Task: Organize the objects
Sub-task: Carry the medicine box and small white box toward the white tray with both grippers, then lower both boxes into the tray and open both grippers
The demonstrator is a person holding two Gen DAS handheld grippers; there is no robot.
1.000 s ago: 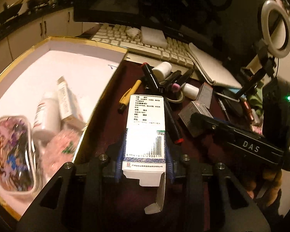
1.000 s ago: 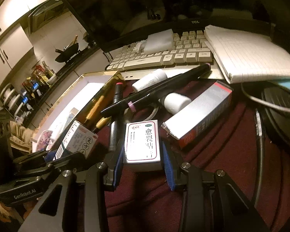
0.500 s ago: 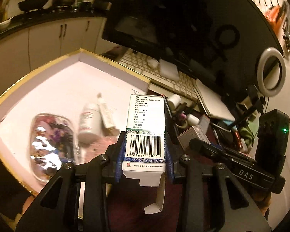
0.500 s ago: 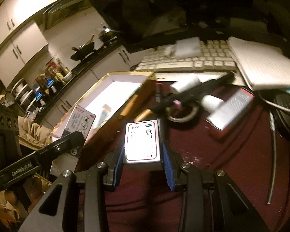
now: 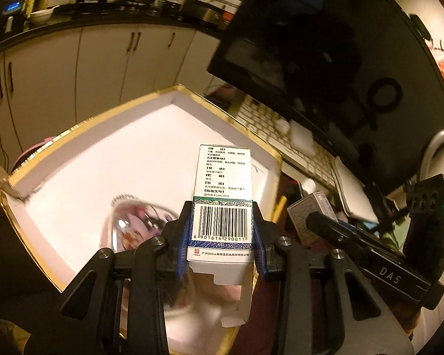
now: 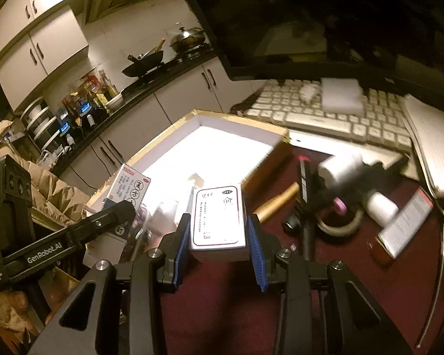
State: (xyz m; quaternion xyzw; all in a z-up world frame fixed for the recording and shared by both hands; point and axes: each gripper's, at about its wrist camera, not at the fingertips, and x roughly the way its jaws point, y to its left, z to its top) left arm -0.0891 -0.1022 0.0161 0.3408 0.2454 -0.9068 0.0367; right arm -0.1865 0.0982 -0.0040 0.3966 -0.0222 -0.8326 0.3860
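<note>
**Two cartons gripped, carry toward the tray in hand**

Nearest in the left wrist view: left hand-held gripper [image 5: 220, 244] clamped on a tall medicine carton [image 5: 222, 195] with a barcode, blue pads pressed to both narrow sides, bottom flap hanging loose below. Held over the near part of the white gold-rimmed tray [image 5: 83, 124], with a patterned clear pouch [image 5: 133, 222] blurred underneath. Further right, on the dark red worktop [image 5: 290, 183], the other gripper and its load.

Nearest in the right wrist view: right hand-held gripper [image 6: 219, 250] closed on a flat white medicine box [image 6: 217, 222] with a red-lined label, pads tight on both edges, held above the worktop beside the tray's right rim. Beyond it, a roll of tape [image 6: 337, 222], a white bottle [image 6: 340, 164], a silver box [image 6: 405, 224] lying loose; then the keyboard [image 6: 325, 118] and monitor.

Step in hand, by judgement: transport, both boxes lifted and heading for the tray; placing not yet done.

Next move calls for: lowering the tall carton onto bare white floor clear of the pouch, then spreading the pads only once it rests; bringing the flat box over the gold rim without clipping it; keeping the two grippers apart, since both crowd the same corner.
</note>
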